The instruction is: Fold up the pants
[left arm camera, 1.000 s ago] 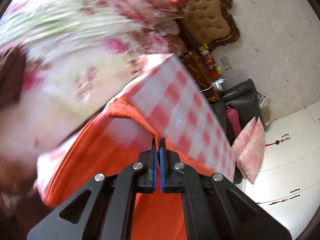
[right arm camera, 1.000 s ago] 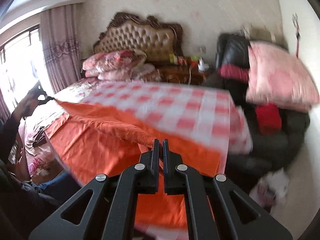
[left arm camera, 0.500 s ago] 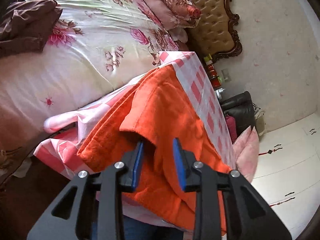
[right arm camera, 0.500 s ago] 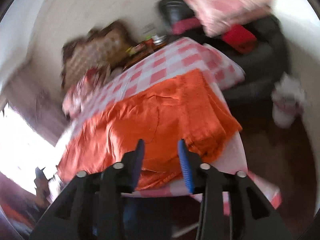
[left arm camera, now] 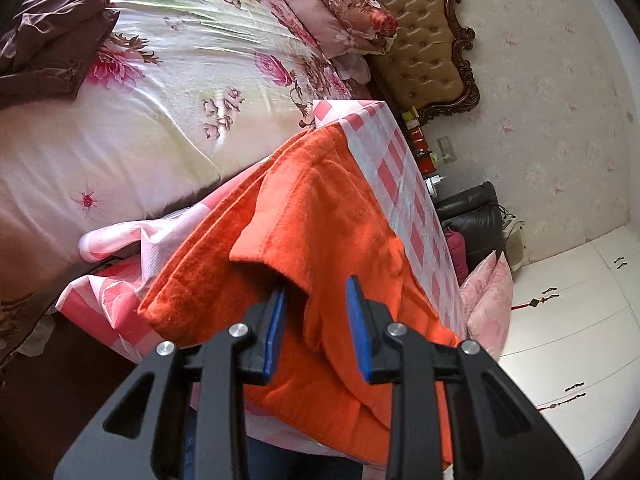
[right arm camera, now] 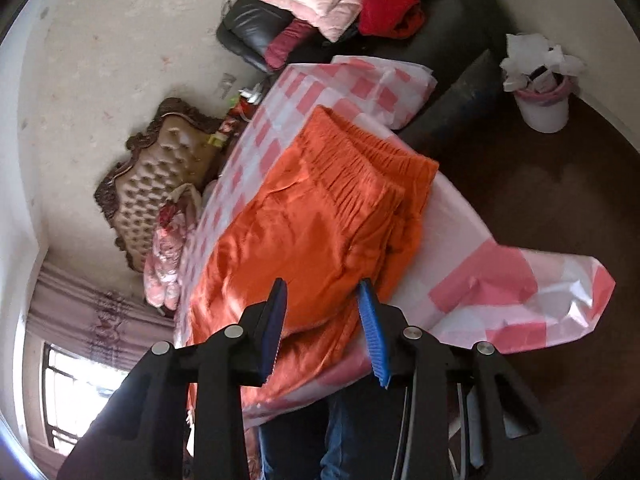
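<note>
Orange pants folded into a layered stack on the desk, over a pink-and-white checked cloth. Gathered elastic waistband at the far end in the right wrist view; hem ends and a loose flap toward the near left edge in the left wrist view. Floral bed beyond the desk on the left, tufted headboard far behind, white bin on the floor to the right.

Left hand-held gripper spread wide, holding nothing, blue pads either side of a raised fold at the near edge; contact with the cloth hard to judge. Right hand-held gripper likewise parted and empty, poised over the near edge of the stack.

Fabric soft, light and limp, probably fleecy on one face and smoother, slightly shiny on the other; likely to sag and slide between layers rather than keep a crease. No stiffness to lean on, nothing fragile. Best hold probably through all layers at a corner or along the thick waistband, where the gathered elastic gives bulk to pinch. Single-layer pinches likely to peel the top flap off and undo the stack. Checked cloth beneath loose and crumpled at its edges, so a deep pinch risks catching it too.
</note>
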`<state>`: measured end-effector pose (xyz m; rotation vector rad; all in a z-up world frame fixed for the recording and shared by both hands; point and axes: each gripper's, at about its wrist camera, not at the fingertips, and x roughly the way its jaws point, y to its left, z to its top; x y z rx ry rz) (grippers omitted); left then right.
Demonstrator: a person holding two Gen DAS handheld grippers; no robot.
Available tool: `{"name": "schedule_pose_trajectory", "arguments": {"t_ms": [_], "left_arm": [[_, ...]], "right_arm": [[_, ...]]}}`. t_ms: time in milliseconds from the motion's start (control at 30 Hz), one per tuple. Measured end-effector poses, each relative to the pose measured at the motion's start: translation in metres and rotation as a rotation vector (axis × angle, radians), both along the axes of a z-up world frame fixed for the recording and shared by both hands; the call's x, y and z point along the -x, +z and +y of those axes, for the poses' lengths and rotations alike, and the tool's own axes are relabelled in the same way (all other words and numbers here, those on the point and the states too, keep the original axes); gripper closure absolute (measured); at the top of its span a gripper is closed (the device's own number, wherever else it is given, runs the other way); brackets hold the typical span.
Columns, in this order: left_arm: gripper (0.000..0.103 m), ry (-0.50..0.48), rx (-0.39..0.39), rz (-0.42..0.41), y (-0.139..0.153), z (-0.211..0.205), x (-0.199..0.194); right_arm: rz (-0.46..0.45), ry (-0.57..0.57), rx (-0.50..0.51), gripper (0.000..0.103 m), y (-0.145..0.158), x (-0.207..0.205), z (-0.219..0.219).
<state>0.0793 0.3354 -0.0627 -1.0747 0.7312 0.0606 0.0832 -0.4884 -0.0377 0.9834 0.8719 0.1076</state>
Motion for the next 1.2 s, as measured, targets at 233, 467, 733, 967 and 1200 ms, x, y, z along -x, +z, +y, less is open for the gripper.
{"name": "schedule_pose_trajectory", "arguments": {"t_ms": [233,467,733,967,1200], "left_arm": [[0.076,-0.004,0.001,0.002,-0.002,0.001,-0.002],[0.101,-0.036,-0.024,0.052,0.011,0.015,-0.018],[0.101,-0.069,-0.104,-0.024,0.073,0.009,0.017],[0.100,-0.066,-0.018,0.103,-0.005,0.011,0.037],[0.064,-0.007,0.053,0.046,0.002,0.031,0.040]], "right_arm": [[0.041,-0.013,0.067,0.068,-0.006,-0.020,0.002],[-0.006,-0.032,0.189,0.091,0.017,-0.032,0.003],[-0.079,-0.052,0.275,0.092,0.043,-0.014,-0.003],[0.014,-0.015,0.320,0.092,0.013,-0.018,-0.003],[0.038,-0.002,0.349,0.091,0.007,-0.021,-0.001]]}}
